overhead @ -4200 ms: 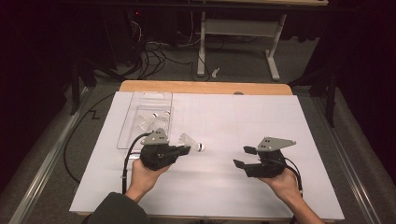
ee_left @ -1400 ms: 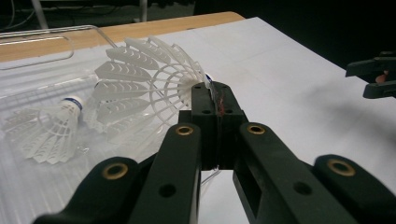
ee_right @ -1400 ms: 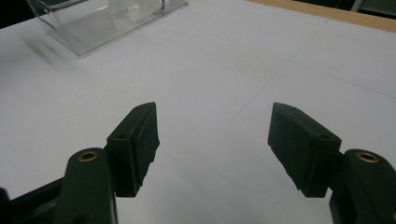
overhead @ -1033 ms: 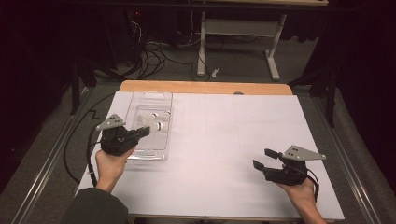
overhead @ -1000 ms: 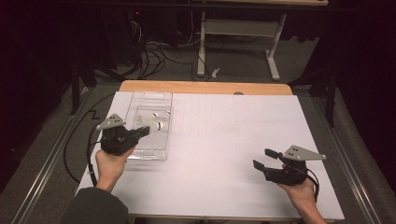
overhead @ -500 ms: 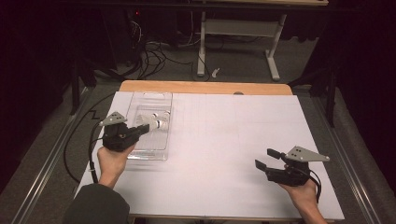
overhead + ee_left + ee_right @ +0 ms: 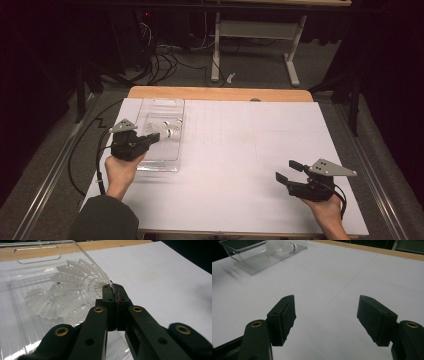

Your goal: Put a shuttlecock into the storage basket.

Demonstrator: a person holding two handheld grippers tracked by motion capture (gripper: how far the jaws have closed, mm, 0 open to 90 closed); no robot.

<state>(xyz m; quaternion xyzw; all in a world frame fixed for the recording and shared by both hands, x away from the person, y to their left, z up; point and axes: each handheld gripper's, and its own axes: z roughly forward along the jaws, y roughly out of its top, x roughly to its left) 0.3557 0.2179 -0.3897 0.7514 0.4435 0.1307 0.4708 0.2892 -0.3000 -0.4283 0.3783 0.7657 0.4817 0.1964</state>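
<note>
White paper covered the table, with a clear bin at its left. The left gripper was clamped on a shuttlecock's feather edge, holding it over the bin, where a second shuttlecock lay. That thin pinch looked risky: feathers could crush or slip, and an early release near the wall might drop it outside. The right gripper rested spread wide, holding nothing, well apart.
</note>
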